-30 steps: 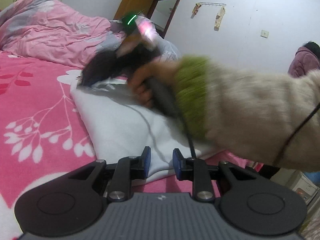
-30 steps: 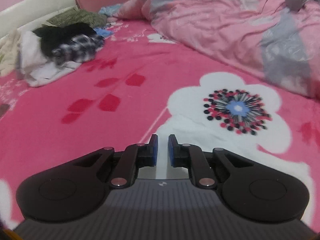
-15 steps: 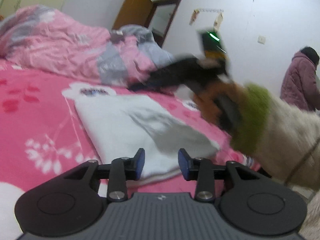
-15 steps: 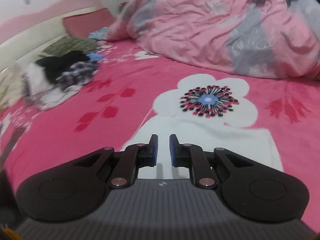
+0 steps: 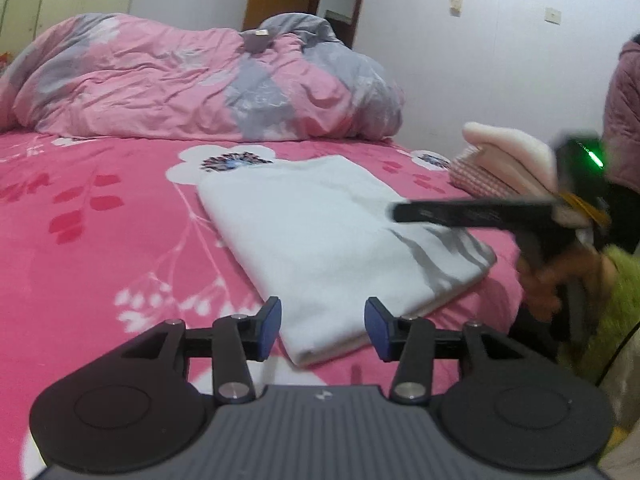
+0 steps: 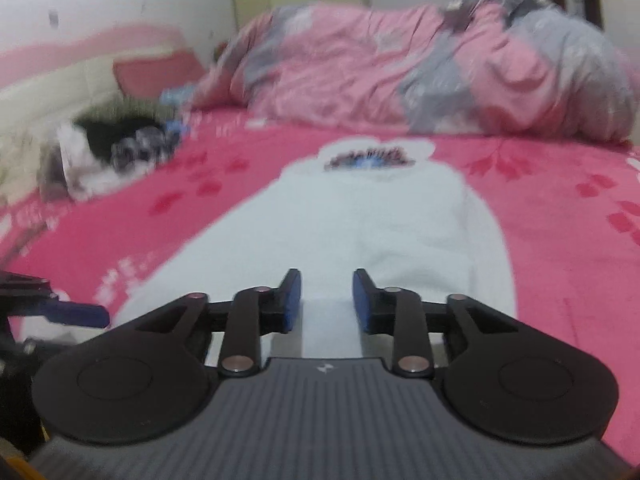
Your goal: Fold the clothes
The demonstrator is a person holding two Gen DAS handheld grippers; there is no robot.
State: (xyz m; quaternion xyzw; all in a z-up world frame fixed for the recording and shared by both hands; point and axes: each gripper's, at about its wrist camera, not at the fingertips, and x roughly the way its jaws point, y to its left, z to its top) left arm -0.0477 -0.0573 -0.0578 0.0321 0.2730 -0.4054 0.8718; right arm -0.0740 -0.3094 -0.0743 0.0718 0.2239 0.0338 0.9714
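Observation:
A white garment (image 5: 320, 232) lies folded into a long rectangle on the pink flowered bedspread (image 5: 100, 240). My left gripper (image 5: 322, 328) hovers just above its near corner. Its jaws are opening, and the blue pads stand clear of the cloth on either side. A hand in a green-cuffed sleeve carries my right gripper (image 5: 400, 212) in from the right, blurred, over the garment's right side. In the right wrist view that right gripper (image 6: 326, 300) points along the garment (image 6: 360, 220). Its jaws are opening and nothing is pinched between them.
A rumpled pink-and-grey duvet (image 5: 200, 88) fills the far end of the bed. Folded clothes are stacked (image 5: 504, 160) at the bed's right edge. Loose clothes are heaped (image 6: 112, 148) near the headboard. A person in a pink jacket (image 5: 624, 120) stands at the far right by the wall.
The right gripper swung from the garment's far end across to its right side, and its jaws went from shut to open. The left gripper rose, and its jaws widened off the garment's near edge.

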